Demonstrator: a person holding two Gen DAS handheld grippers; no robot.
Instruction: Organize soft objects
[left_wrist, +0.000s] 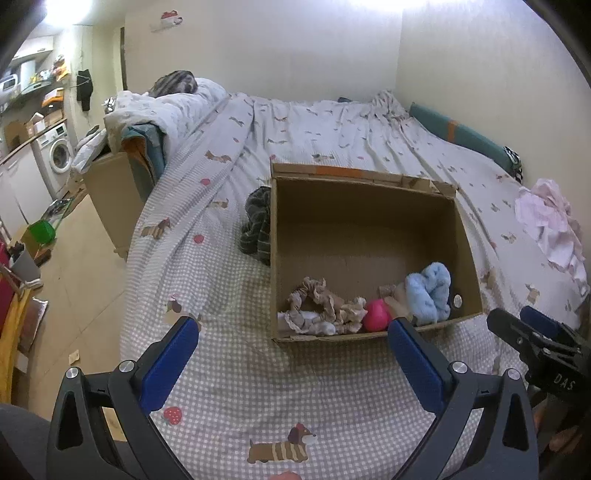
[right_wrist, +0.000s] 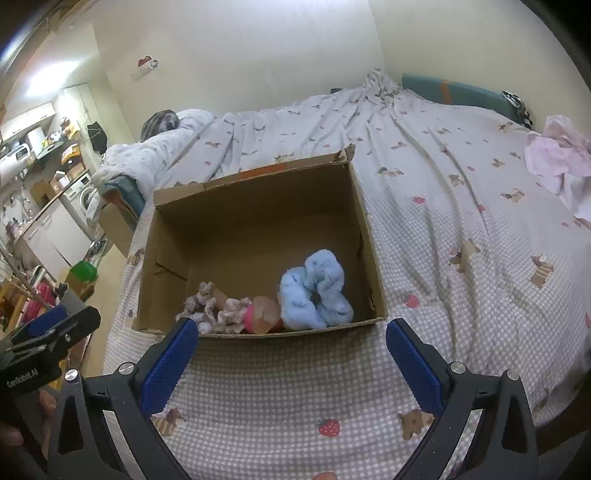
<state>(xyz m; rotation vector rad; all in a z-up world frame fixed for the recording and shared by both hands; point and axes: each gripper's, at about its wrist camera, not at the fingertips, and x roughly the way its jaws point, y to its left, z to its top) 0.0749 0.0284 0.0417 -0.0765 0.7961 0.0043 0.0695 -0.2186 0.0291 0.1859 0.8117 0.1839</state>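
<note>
A cardboard box (left_wrist: 466, 236) (right_wrist: 364, 221) stands open on the bed. Inside, along its near wall, lie a beige frilly doll (left_wrist: 321, 306) (right_wrist: 210, 306), a pink ball (left_wrist: 376, 314) (right_wrist: 255, 318) and a light blue fluffy toy (left_wrist: 430, 291) (right_wrist: 314, 291). A dark striped cloth (left_wrist: 256, 225) lies on the bed against the box's left side. A pink garment (left_wrist: 550, 225) (right_wrist: 557, 155) lies on the bed at the far right. My left gripper (left_wrist: 293, 326) is open and empty just before the box. My right gripper (right_wrist: 291, 330) is open and empty at the box's near edge.
The bed (left_wrist: 258, 398) has a checked cover with dog prints. A rolled duvet (left_wrist: 162, 110) and a teal cushion (left_wrist: 461, 136) lie at its far end. The floor (left_wrist: 85, 266), a wooden cabinet (left_wrist: 114, 195) and a washing machine (left_wrist: 55, 155) are to the left.
</note>
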